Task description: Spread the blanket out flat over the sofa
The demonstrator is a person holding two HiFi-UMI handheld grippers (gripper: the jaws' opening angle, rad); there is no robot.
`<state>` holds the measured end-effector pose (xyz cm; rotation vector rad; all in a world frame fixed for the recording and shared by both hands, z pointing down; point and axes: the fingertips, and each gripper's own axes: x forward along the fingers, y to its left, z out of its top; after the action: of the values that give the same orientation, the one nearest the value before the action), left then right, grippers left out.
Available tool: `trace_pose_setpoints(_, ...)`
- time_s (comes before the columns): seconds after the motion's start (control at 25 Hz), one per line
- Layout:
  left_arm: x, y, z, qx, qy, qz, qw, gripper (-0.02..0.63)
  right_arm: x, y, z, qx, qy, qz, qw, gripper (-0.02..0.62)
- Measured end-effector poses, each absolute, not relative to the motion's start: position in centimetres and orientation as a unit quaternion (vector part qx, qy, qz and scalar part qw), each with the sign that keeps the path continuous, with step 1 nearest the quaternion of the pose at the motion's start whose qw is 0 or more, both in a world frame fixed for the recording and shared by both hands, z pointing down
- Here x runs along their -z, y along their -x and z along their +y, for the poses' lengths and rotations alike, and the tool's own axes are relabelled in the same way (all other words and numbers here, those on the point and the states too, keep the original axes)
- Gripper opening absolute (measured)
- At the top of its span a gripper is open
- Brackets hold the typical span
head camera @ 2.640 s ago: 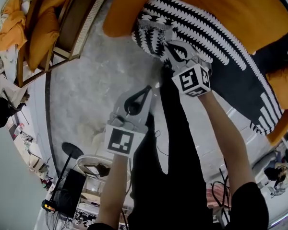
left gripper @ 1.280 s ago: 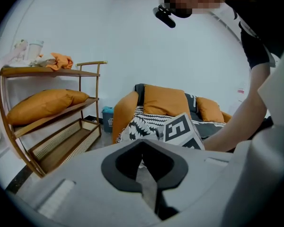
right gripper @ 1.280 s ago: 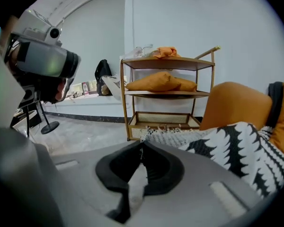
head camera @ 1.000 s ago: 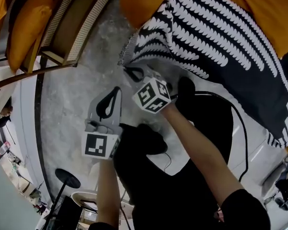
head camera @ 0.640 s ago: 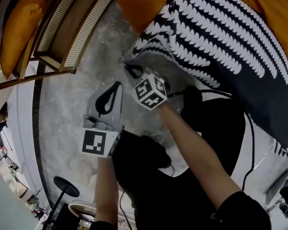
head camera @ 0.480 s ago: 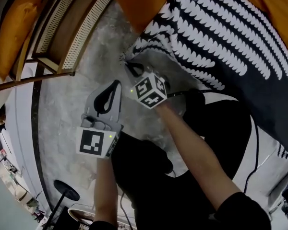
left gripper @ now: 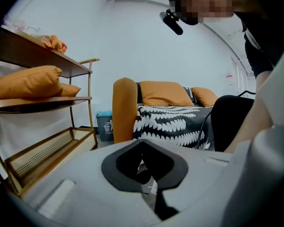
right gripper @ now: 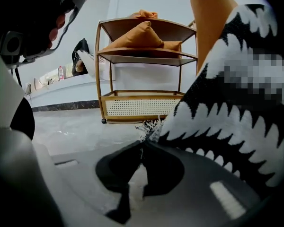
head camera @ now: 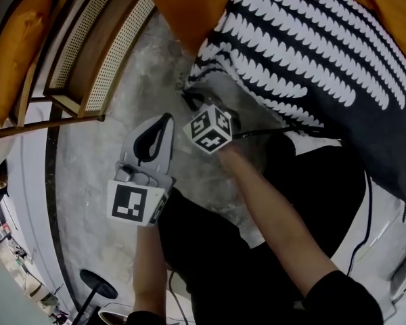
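We pinch the blanket's [head camera: 304, 59] fringed corner in the right gripper [head camera: 191, 100]. The rest runs toward 1 o'clock over the sofa [head camera: 189, 5]. The left gripper [head camera: 164, 122] is closed and empty, near at 7 o'clock.

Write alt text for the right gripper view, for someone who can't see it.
The right gripper is shut on the fringed corner of a black-and-white patterned knit blanket that drapes from an orange sofa arm at the right. Behind stands a gold-framed shelf unit holding orange cushions, on a pale grey floor.
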<state>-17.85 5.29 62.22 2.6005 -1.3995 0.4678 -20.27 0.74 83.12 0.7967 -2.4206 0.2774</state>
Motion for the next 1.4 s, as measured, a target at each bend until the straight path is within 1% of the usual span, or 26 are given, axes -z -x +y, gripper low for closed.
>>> trace_pose_setpoints(0.2, -61.5, 18.3, 5.5, -0.147, -0.871, -0.464, 0.07, 0.011, -83.4, 21.0, 1.0, -0.112, -0.294, -0.901, 0.298, 0.011)
trace_pose_setpoints(0.56, -62.3, 18.0, 5.6, -0.16, -0.871, -0.46, 0.064, 0.011, -86.8, 19.0, 0.8, -0.128, -0.319, -0.881, 0.325, 0.012)
trace_pose_setpoints(0.84, -62.3, 17.7, 5.2, -0.156, -0.874, -0.457, 0.063, 0.011, -87.7, 18.4, 1.1, -0.155, -0.32, -0.877, 0.324, 0.012)
trace_pose_setpoints(1.08, -61.8, 17.4, 4.6, -0.151, -0.868, -0.469, 0.056, 0.011, -87.5, 17.7, 1.2, -0.164, -0.326, -0.881, 0.3, 0.02)
trace_pose_setpoints(1.12, -61.7, 17.5, 4.4, -0.15, -0.865, -0.474, 0.06, 0.011, -87.4, 17.5, 1.2, -0.16, -0.326, -0.881, 0.302, 0.024)
trace_pose_setpoints(1.16, -61.6, 17.6, 4.3, -0.149, -0.863, -0.479, 0.065, 0.011, -87.3, 17.4, 1.3, -0.156, -0.325, -0.881, 0.306, 0.047)
trace_pose_setpoints(1.2, -61.4, 17.6, 4.2, -0.149, -0.86, -0.482, 0.071, 0.011, -87.2, 17.4, 1.6, -0.154, -0.322, -0.881, 0.31, 0.098)
trace_pose_setpoints(1.24, -61.1, 17.6, 4.2, -0.151, -0.858, -0.485, 0.077, 0.011, -87.0, 17.5, 2.0, -0.153, -0.317, -0.882, 0.314, 0.123)
trace_pose_setpoints(1.4, -59.0, 17.8, 4.4, -0.158, -0.85, -0.492, 0.101, 0.011, -85.0, 17.5, 3.6, -0.156, -0.298, -0.883, 0.328, 0.131)
